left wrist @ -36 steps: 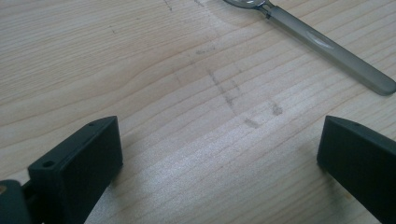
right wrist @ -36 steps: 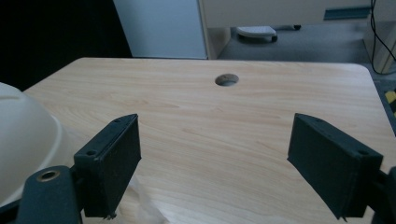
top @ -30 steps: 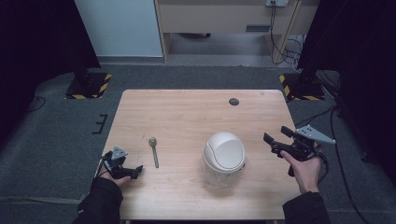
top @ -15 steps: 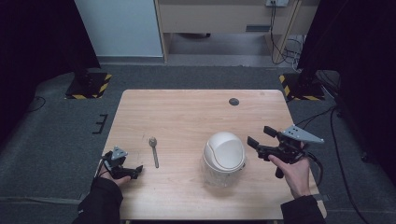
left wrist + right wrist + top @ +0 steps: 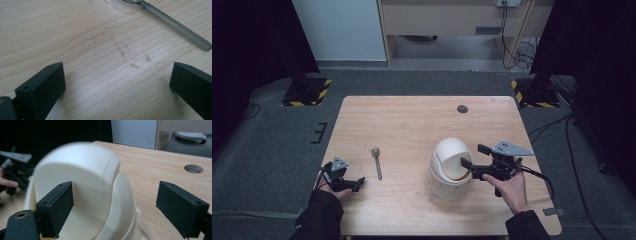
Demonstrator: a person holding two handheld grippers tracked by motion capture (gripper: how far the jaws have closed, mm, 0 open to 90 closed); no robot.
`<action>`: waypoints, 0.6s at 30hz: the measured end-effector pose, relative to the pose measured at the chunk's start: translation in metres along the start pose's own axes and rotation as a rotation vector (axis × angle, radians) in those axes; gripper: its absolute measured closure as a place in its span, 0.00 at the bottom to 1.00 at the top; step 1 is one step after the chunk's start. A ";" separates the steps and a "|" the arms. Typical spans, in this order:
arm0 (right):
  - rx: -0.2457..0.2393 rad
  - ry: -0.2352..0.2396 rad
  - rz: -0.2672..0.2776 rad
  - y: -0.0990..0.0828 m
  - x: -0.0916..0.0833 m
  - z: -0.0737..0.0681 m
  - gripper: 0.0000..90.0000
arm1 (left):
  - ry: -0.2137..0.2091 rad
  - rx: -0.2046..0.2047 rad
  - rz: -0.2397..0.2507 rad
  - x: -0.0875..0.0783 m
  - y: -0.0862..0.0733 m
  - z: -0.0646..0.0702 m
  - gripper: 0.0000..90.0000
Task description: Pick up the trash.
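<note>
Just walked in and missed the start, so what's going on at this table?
A person works a small white swing-lid bin with the right claw: one jaw pokes into the tilted lid opening, jaws open. The left claw rests open on the table, beside a spoon lying untouched.

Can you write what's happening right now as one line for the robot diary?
right gripper: open, one jaw inside bin's swing lid | left gripper: open, resting on table | spoon: untouched
</note>
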State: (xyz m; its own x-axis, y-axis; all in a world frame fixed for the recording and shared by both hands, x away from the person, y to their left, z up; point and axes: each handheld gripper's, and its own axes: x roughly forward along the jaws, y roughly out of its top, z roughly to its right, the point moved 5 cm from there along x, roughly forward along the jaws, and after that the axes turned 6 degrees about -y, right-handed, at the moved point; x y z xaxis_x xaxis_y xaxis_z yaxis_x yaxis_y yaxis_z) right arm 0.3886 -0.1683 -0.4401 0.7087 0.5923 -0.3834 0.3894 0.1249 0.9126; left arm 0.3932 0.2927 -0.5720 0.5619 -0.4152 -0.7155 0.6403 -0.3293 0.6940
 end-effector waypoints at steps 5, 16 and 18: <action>-0.018 0.008 -0.036 -0.009 0.006 -0.002 0.16 | 0.000 0.000 0.000 0.000 0.000 0.000 0.00; -0.015 0.011 -0.083 -0.024 0.016 -0.002 0.18 | 0.000 0.000 -0.001 0.000 0.000 0.000 0.00; -0.010 0.004 -0.083 -0.024 0.018 -0.002 0.18 | 0.001 0.000 -0.001 0.000 0.000 0.000 0.00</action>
State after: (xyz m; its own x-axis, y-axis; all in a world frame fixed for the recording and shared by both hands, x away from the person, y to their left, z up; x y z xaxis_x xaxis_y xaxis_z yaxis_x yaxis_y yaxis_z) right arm 0.3904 -0.1590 -0.4689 0.6713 0.5831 -0.4576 0.4413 0.1816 0.8788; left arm 0.3932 0.2926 -0.5720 0.5618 -0.4146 -0.7159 0.6406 -0.3297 0.6935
